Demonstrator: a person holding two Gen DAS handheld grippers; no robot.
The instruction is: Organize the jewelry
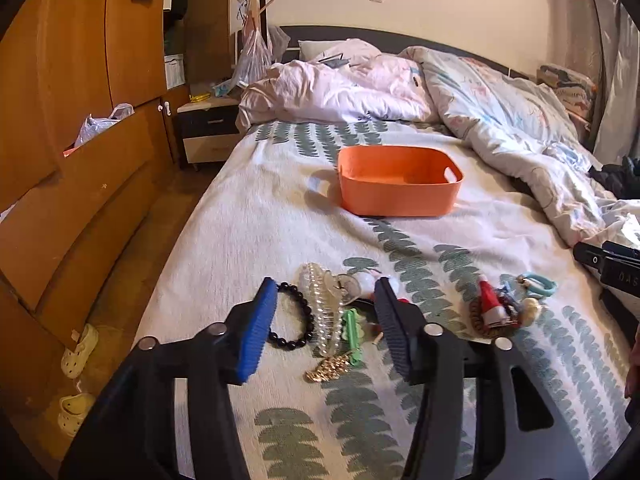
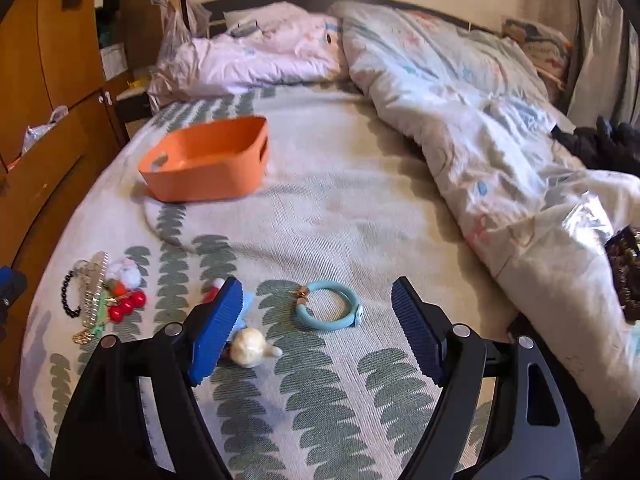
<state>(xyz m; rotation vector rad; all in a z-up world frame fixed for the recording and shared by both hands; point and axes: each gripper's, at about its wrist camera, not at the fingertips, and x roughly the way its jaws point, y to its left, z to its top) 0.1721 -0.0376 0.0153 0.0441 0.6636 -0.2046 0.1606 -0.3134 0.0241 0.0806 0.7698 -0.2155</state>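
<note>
An orange basket (image 1: 396, 184) stands on the bed, also in the right wrist view (image 2: 208, 164). My left gripper (image 1: 326, 296) is open above a pile: a black bead bracelet (image 1: 298, 316), a clear hair claw (image 1: 324, 304), a green clip (image 1: 353, 332) and a gold piece (image 1: 328, 368). A red and white clip (image 1: 490, 304) and a teal bracelet (image 1: 538, 284) lie to the right. My right gripper (image 2: 316, 304) is open, with the teal bracelet (image 2: 328, 306) between its fingers and a cream shell-like piece (image 2: 250, 342) by the left finger.
A crumpled duvet (image 2: 460, 112) covers the bed's right side. A wooden wardrobe (image 1: 80, 120) and a nightstand (image 1: 208, 128) stand to the left. Small shoes (image 1: 80, 346) lie on the floor. Dark items (image 2: 626, 276) sit at the right edge.
</note>
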